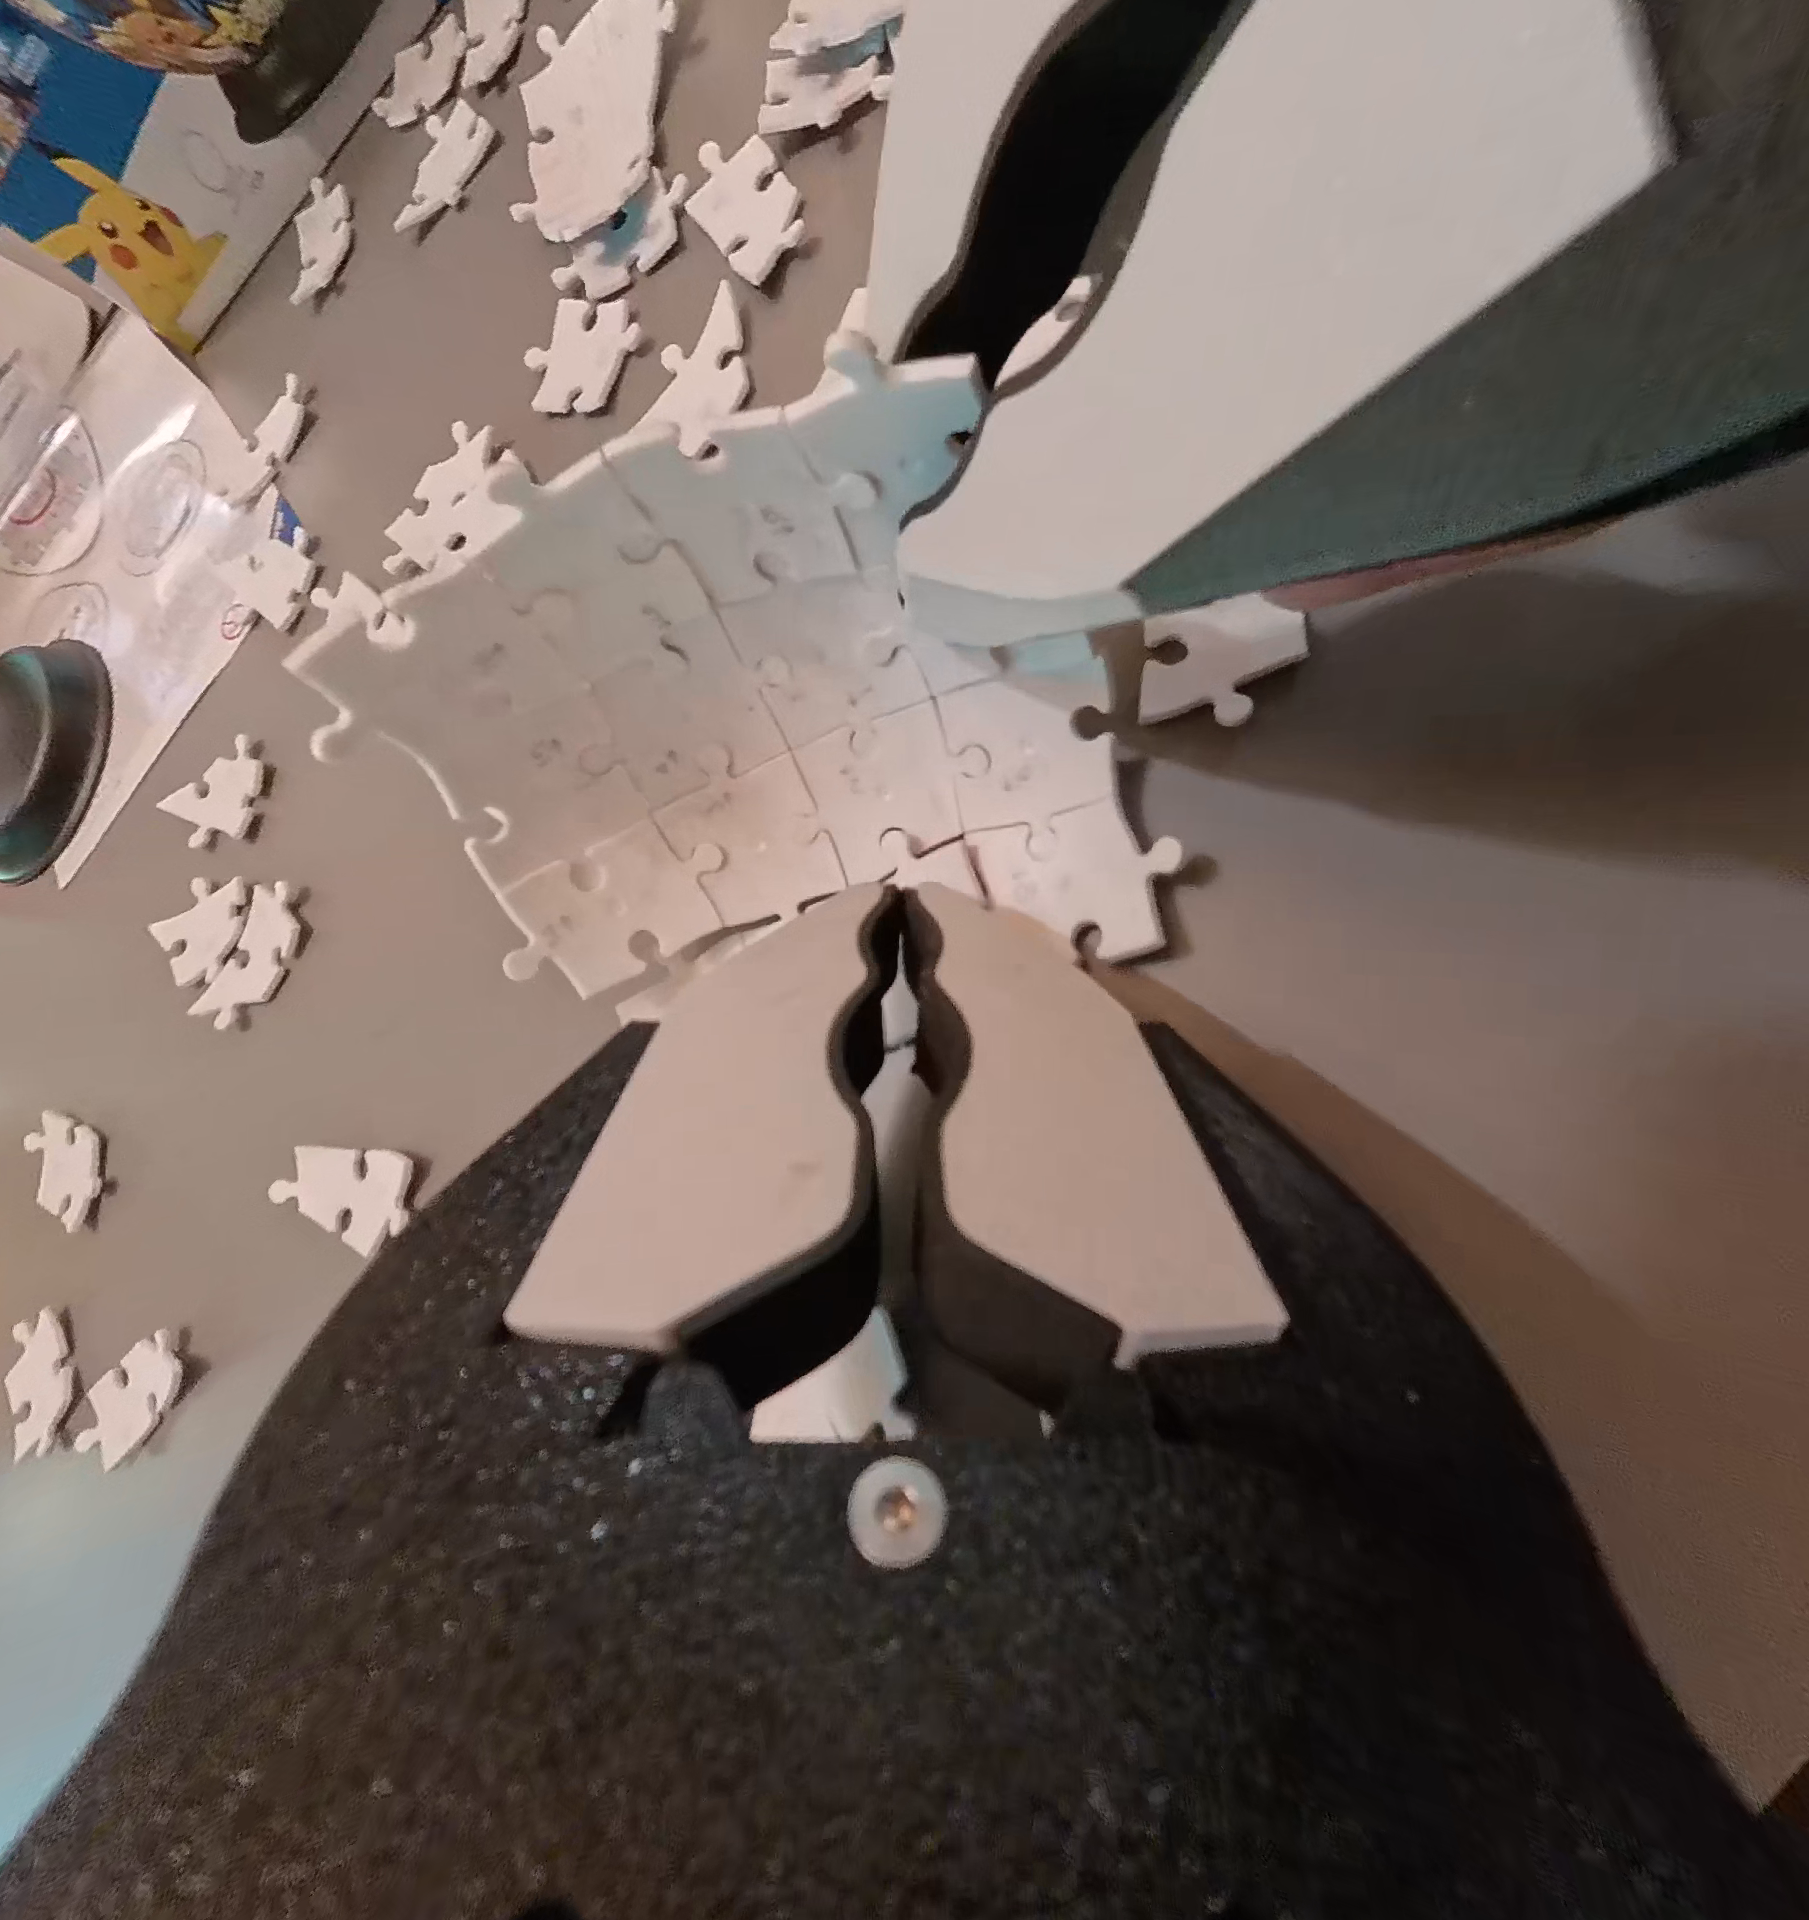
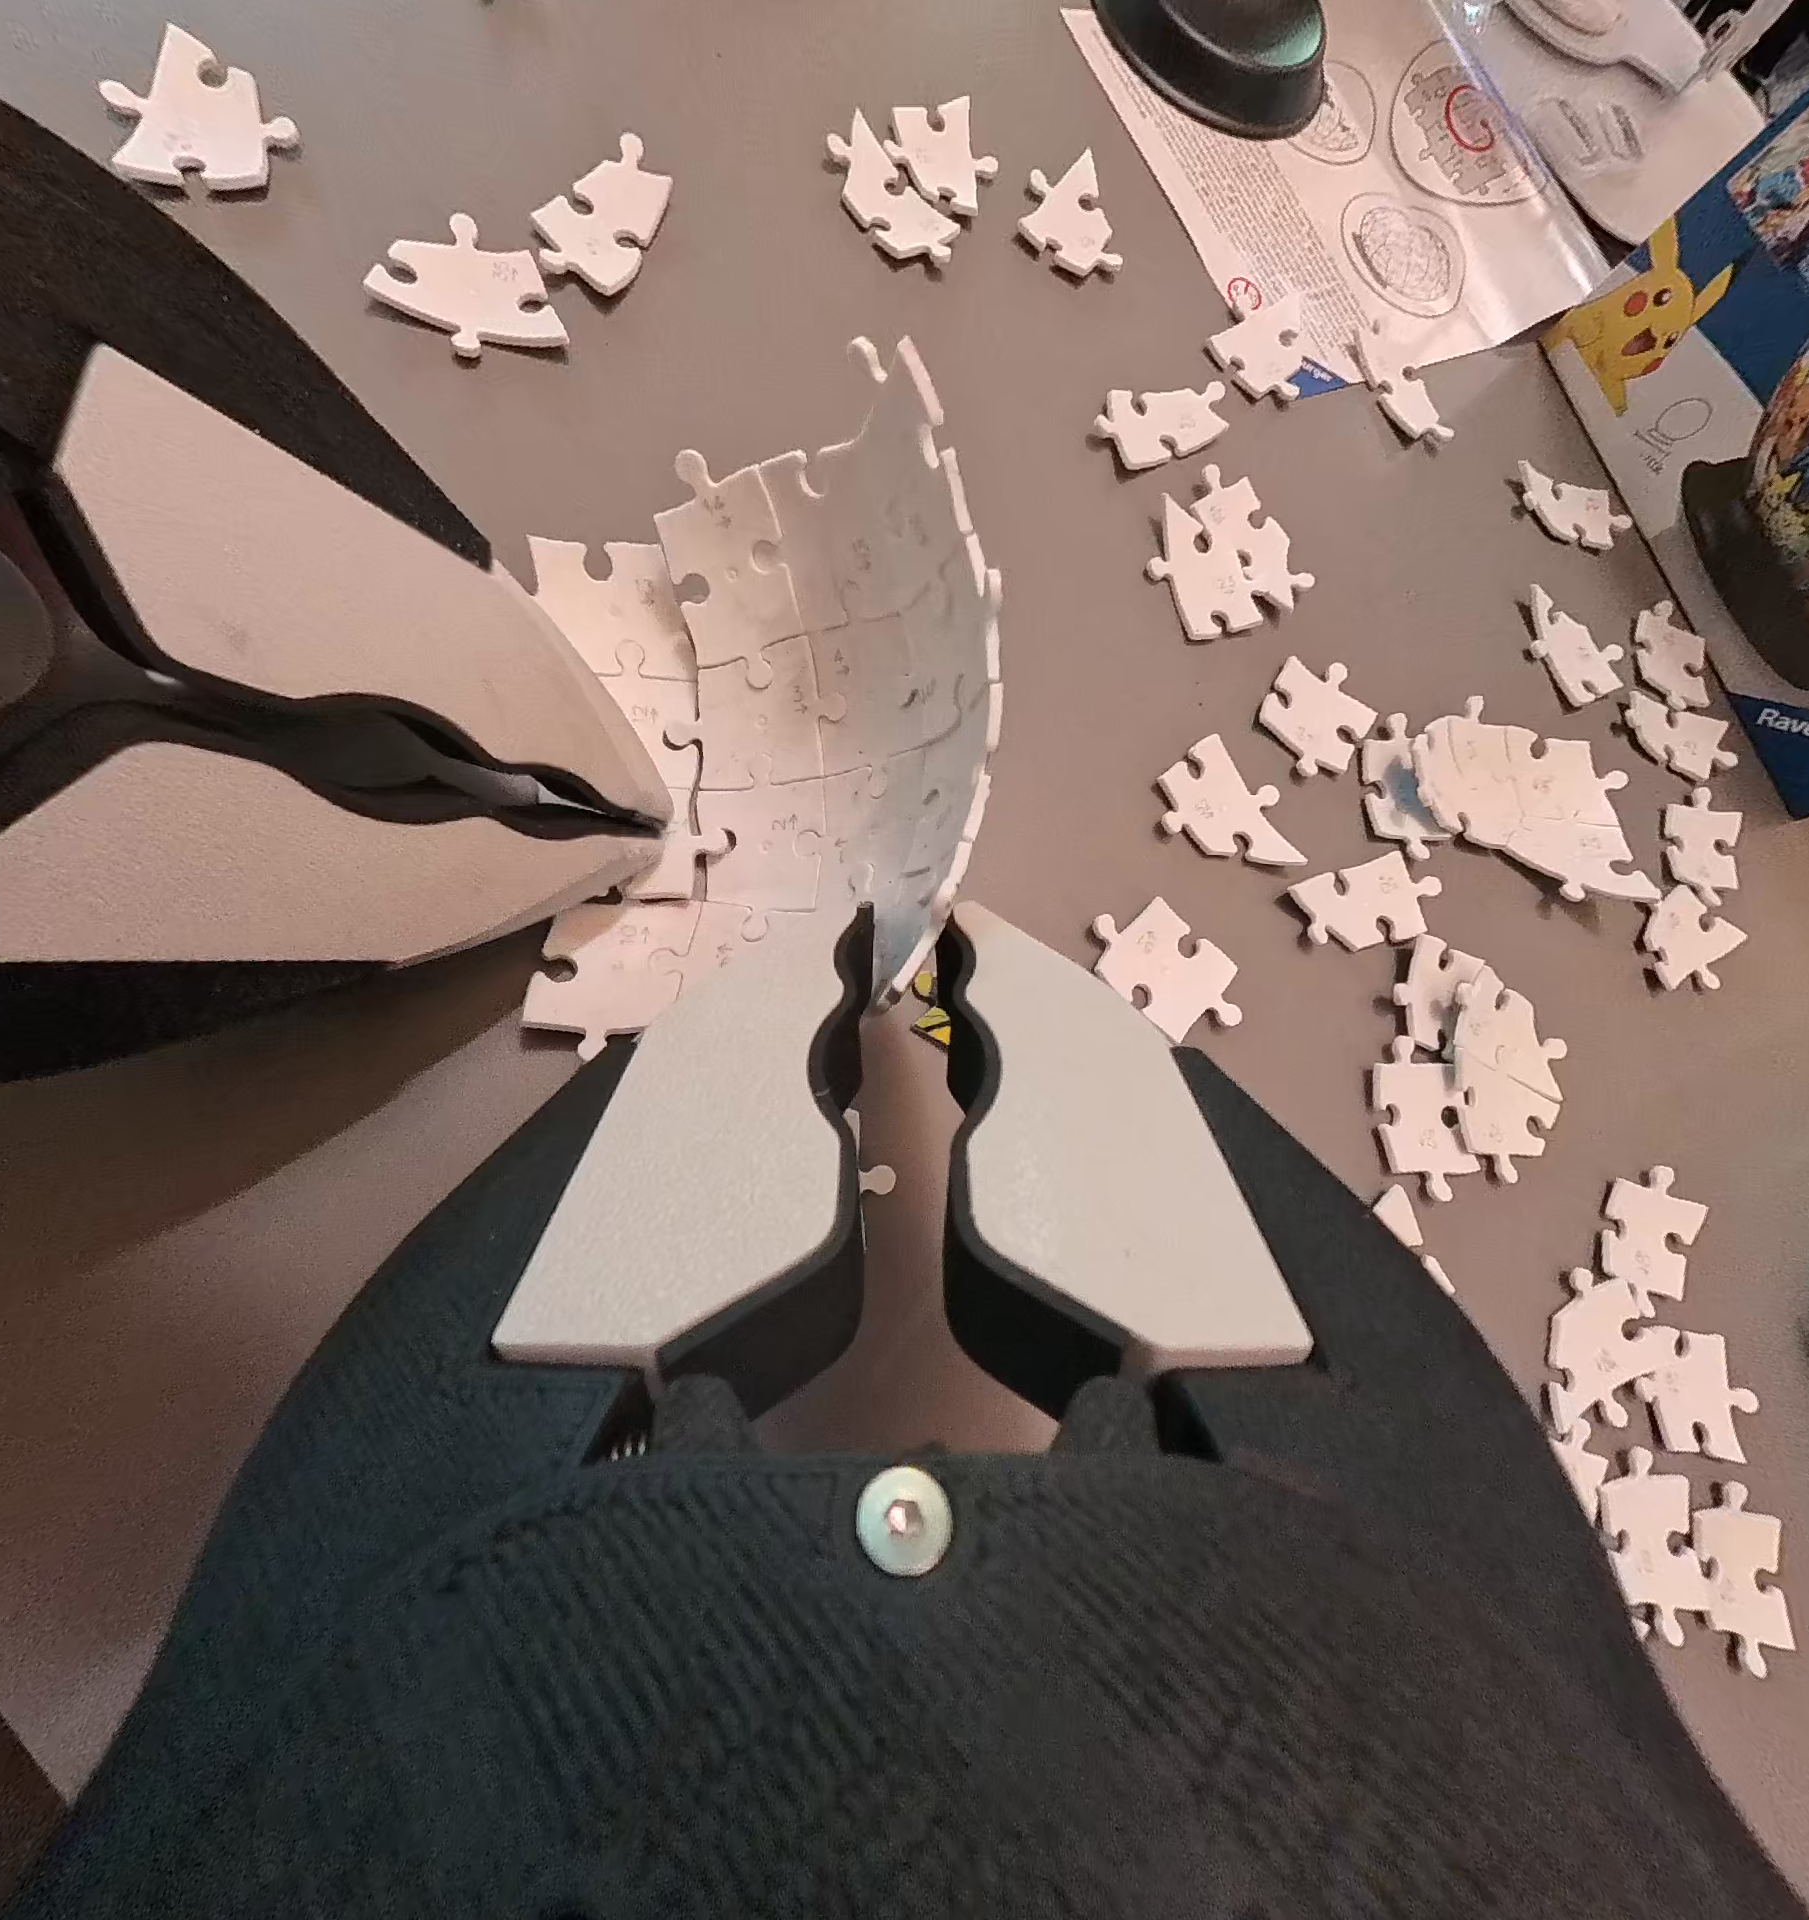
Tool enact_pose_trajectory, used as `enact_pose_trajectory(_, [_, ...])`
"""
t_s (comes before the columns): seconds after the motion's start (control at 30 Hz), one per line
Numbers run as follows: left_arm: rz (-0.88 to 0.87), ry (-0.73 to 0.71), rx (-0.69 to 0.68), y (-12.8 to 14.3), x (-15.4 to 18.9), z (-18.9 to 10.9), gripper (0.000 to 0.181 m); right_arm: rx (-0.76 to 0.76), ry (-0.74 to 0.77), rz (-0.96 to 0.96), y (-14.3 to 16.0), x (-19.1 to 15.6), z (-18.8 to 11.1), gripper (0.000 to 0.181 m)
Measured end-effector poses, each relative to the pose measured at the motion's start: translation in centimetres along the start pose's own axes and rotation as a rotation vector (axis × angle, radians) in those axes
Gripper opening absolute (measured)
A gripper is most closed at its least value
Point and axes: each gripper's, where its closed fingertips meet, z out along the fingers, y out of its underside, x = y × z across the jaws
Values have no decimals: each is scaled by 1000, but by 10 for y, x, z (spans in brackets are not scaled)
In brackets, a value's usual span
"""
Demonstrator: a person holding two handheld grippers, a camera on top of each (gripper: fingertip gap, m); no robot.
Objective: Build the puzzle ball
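A curved white section of joined puzzle pieces [image 1: 754, 707] is held up off the grey table [image 1: 1502, 935], blank numbered side towards both cameras. My left gripper [image 1: 902, 902] is shut on its near edge. In the right wrist view it comes in from the left [image 2: 656, 826] and pinches the section's [image 2: 838, 665] left edge. My right gripper [image 2: 905, 925] is shut on the section's lower edge. In the left wrist view it reaches in from the top right [image 1: 973, 405] and grips the far edge.
Several loose white pieces [image 2: 1222, 582] lie scattered over the table [image 2: 256, 1195], mostly right of the section. A smaller joined patch [image 2: 1534, 810] lies among them. A printed instruction sheet [image 2: 1347, 187], a black stand [image 2: 1232, 52] and the blue puzzle box [image 2: 1710, 312] sit at the far right. The gap from one gripper's tips to the other's is roughly 5 cm.
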Motion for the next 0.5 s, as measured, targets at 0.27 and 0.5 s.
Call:
enact_pose_trajectory(0.27, [-34, 45, -34, -2, 2, 2, 0, -7, 1, 5, 1, 0, 0, 12])
enact_pose_trajectory(0.5, [30, 28, -80, 2, -2, 2, 0, -7, -14, 4, 3, 0, 1, 13])
